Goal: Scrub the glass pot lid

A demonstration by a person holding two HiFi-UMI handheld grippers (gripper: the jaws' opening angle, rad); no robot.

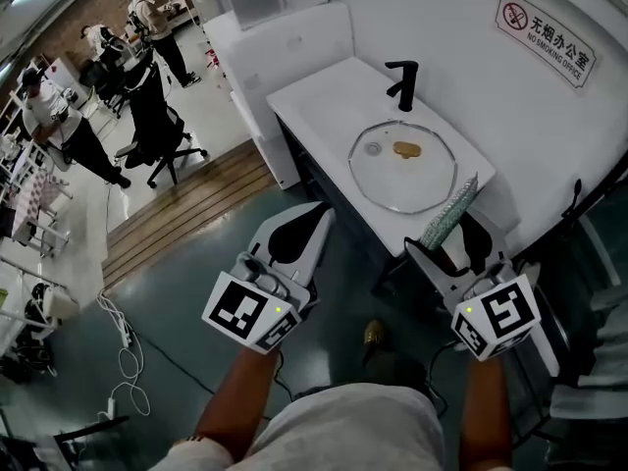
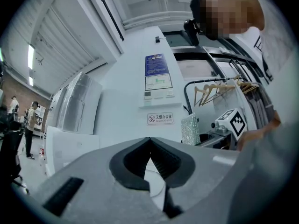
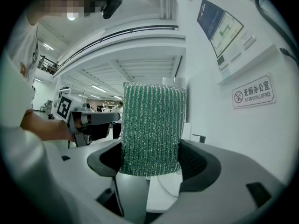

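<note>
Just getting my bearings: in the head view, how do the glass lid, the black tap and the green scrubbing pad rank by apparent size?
1. glass lid, clearly the largest.
2. green scrubbing pad, which looks longer than the tap.
3. black tap, though the pad is nearer the camera, so the order of these two is unsure.

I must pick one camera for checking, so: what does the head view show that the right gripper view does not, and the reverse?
Only the head view: the whole glass pot lid with its brown spot. Only the right gripper view: the wall poster. Both: the green scrubber clamped in the right gripper, the black faucet, the no-smoking sign.
</note>
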